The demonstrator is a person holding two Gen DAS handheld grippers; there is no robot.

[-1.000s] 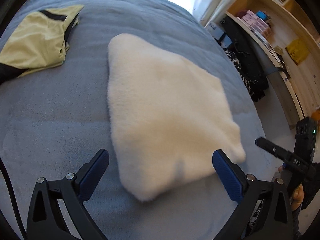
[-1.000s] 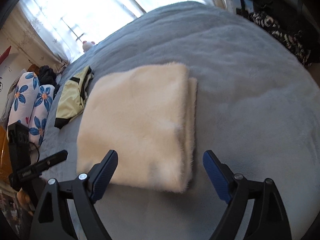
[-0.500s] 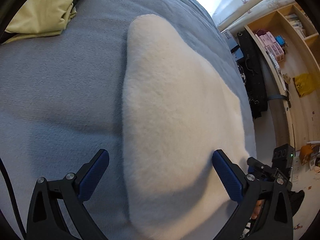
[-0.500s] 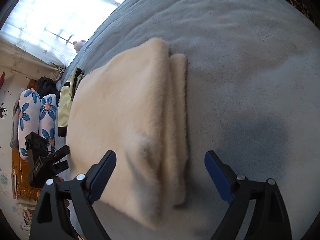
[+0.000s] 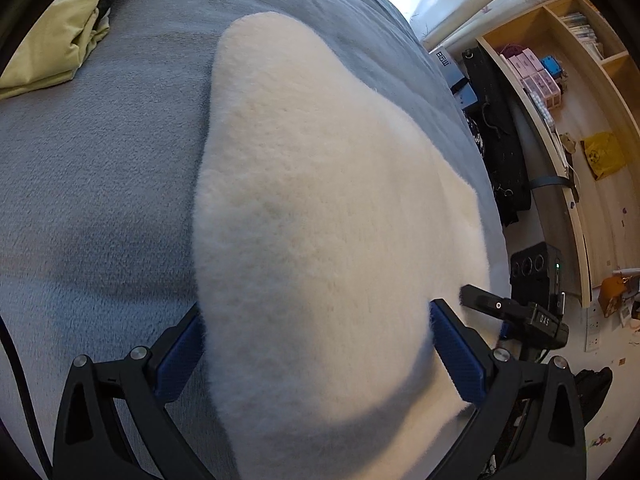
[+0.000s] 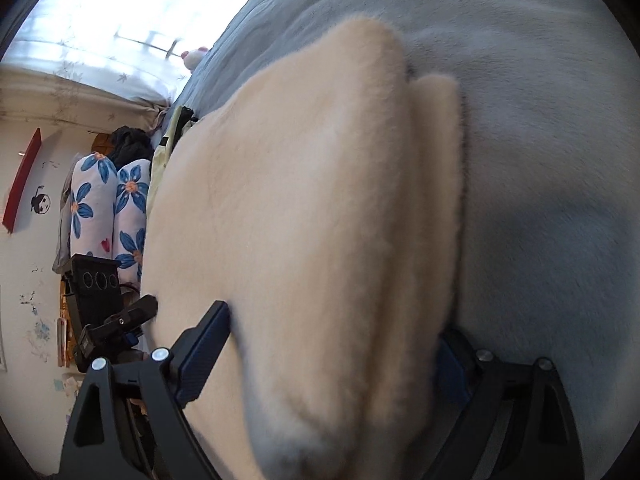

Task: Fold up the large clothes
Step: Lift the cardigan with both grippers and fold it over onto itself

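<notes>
I have both claws low over the bed (image 5: 100, 168), whose grey-blue plush cover fills most of each view, and the folded cream fleece garment (image 5: 320, 208) lies flat on it, nearer the edge where I stand. Through the left wrist camera, my left claw (image 5: 316, 344) stands wide, its blue pads on either side of the garment's near end; the left pad is partly tucked behind the fleece edge and the right pad sits against the pile, but I see no pinch in the cloth, so I read it as straddling rather than gripping. Through the right wrist camera, my right claw (image 6: 332, 352) is spread wide and its jaws are opening, with the garment's stacked edge (two thick layers, the upper one overhanging the lower) between them; its right pad is mostly hidden under the fleece, so whether it touches I can't quite say. Each claw shows in the other's view, black body at the garment's near corner. A yellow-green garment with black trim (image 5: 56, 36) lies crumpled at the far left of the bed, well apart from the fleece. Beyond the bed I see wooden shelves (image 5: 560, 92) with small boxes, and on the other side flower-print pillows (image 6: 108, 208) against the wall.
</notes>
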